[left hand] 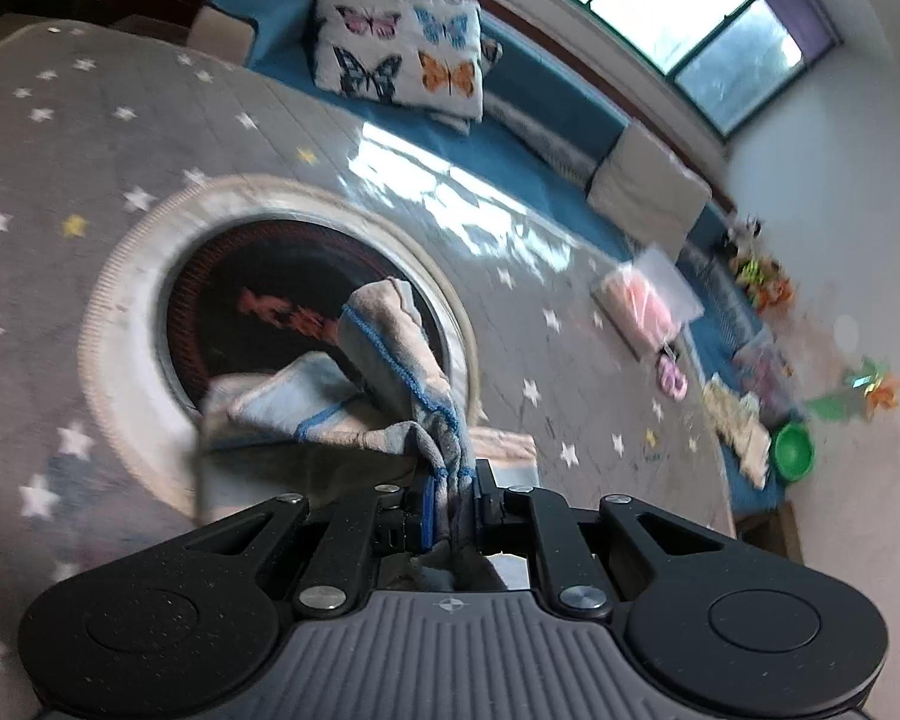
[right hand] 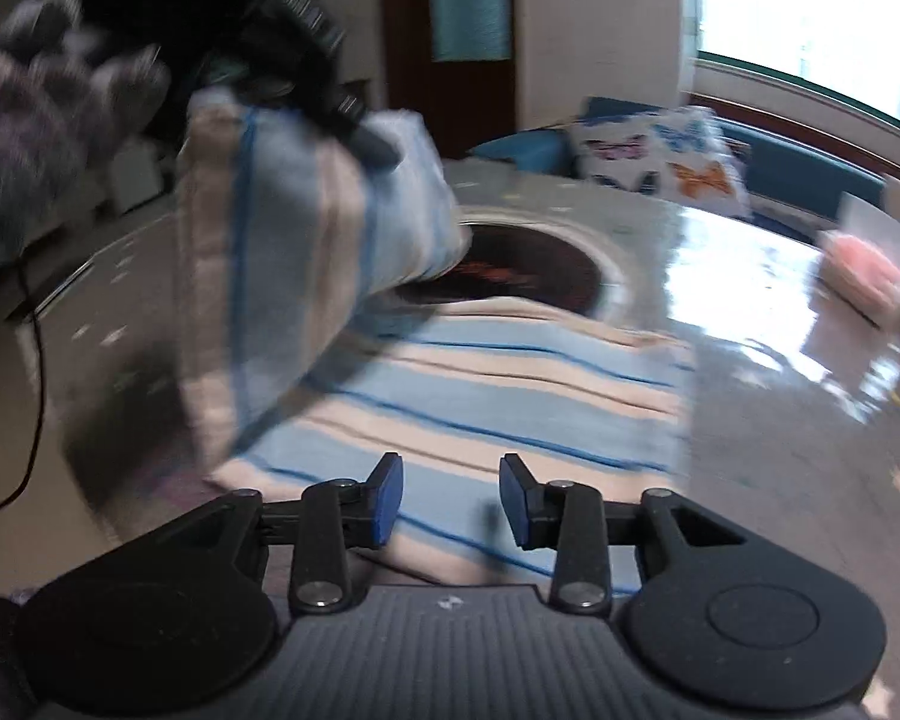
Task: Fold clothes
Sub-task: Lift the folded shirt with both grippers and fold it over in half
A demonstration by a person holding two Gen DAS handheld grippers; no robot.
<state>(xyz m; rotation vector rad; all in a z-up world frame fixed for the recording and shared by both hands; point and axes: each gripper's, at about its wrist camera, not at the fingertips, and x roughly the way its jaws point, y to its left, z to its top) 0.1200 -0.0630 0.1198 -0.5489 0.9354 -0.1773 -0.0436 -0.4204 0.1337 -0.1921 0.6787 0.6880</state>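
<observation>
Across the grey star-printed table cover (left hand: 150, 120) I see, largest first, a blue bench cushion (left hand: 540, 114) along the far side under the window (left hand: 690, 6); a butterfly pillow (left hand: 399, 54) leans on it; a round cream-rimmed mat (left hand: 126, 276) with a dark centre lies on the table; the striped cloth (right hand: 498, 384), pale blue and beige with thin blue lines, lies partly flat on the table, its far edge at the mat, with one end lifted. My left gripper (left hand: 450, 498) is clamped tight on a bunched corner of that cloth, and the raised part hangs blurred in the right wrist view; my right gripper (right hand: 450, 501) stands with its blue pads apart, nothing between them, above the flat part of the cloth. Containers: a clear plastic bag (left hand: 648, 294) on the table holds something pink, which I cannot identify; a small green bowl (left hand: 795, 450) sits at the far right, contents not readable through the blur.
</observation>
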